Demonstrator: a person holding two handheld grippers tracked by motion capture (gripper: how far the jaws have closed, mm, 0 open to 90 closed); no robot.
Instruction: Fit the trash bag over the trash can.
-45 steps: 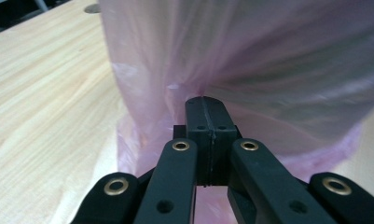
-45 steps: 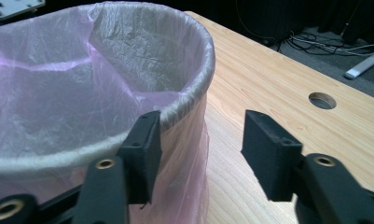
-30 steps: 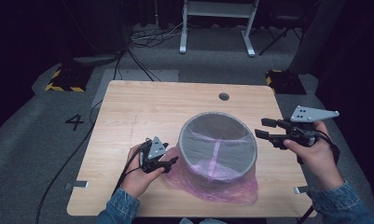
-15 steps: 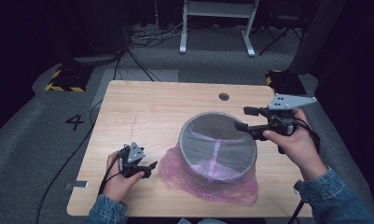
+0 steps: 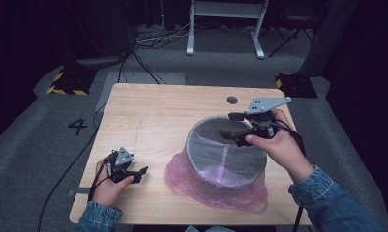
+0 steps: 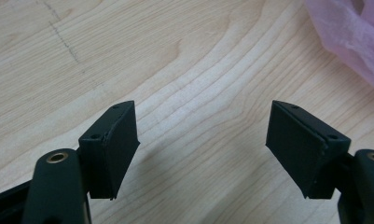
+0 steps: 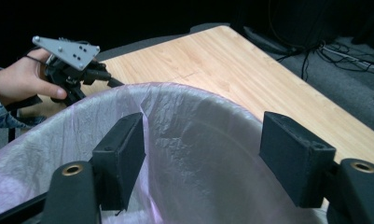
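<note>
A grey round bin stands on the wooden table, lined with a thin pink plastic bag that spills around its base. My right gripper hovers over the bin's far right rim. Its jaws have just been opening and nothing is between them. In the right gripper view the bag's lining lies right under those jaws. My left gripper is low over bare wood near the table's front left, a short way from the bag's edge. Its jaws have just been opening and are empty.
A cable hole sits in the table's far right part. A painted 4 marks the grey floor on the left. Cables and a white stand's legs lie beyond the table. Yellow-black blocks flank the far corners.
My left hand has pulled left and down, away from the bag. My right hand has swung left from beside the bin to over its rim. Both pairs of jaws stand wider.
</note>
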